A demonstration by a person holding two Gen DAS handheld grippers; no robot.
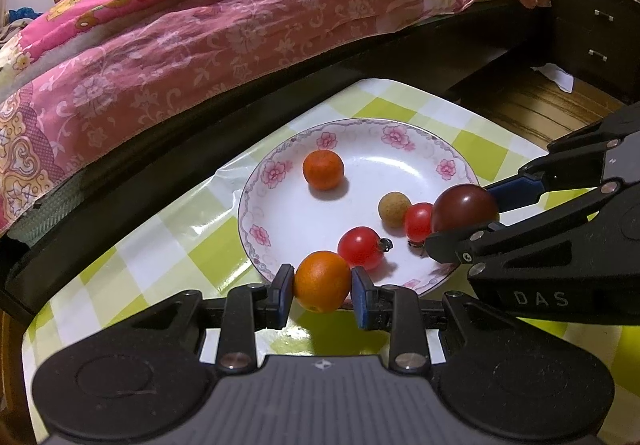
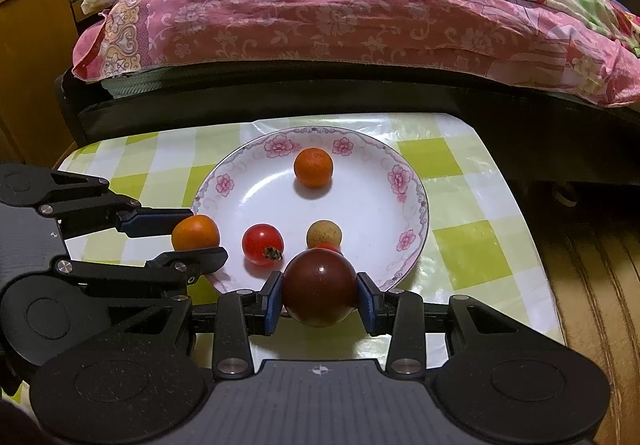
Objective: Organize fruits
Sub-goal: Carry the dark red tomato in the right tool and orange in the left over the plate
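Note:
A white floral plate [image 1: 280,213] [image 2: 372,205] sits on the checked tablecloth. My left gripper [image 1: 322,285] [image 2: 188,239] is shut on an orange mandarin [image 1: 322,281] [image 2: 196,232] at the plate's near rim. My right gripper [image 2: 320,295] [image 1: 470,213] is shut on a dark purple tomato [image 2: 319,287] [image 1: 466,207] over the plate's near-right edge. Lying in the plate are another mandarin [image 1: 323,169] [image 2: 313,167], a red cherry tomato with a stem [image 1: 361,248] [image 2: 262,244], a second red tomato [image 1: 418,221] and a tan longan [image 1: 394,207] [image 2: 324,233].
The small table with the green-and-white cloth [image 1: 160,245] [image 2: 472,237] stands against a dark bed frame [image 1: 200,133] draped in pink floral bedding [image 2: 340,25]. A dark cabinet [image 1: 592,41] and wooden floor [image 2: 592,285] lie to the right.

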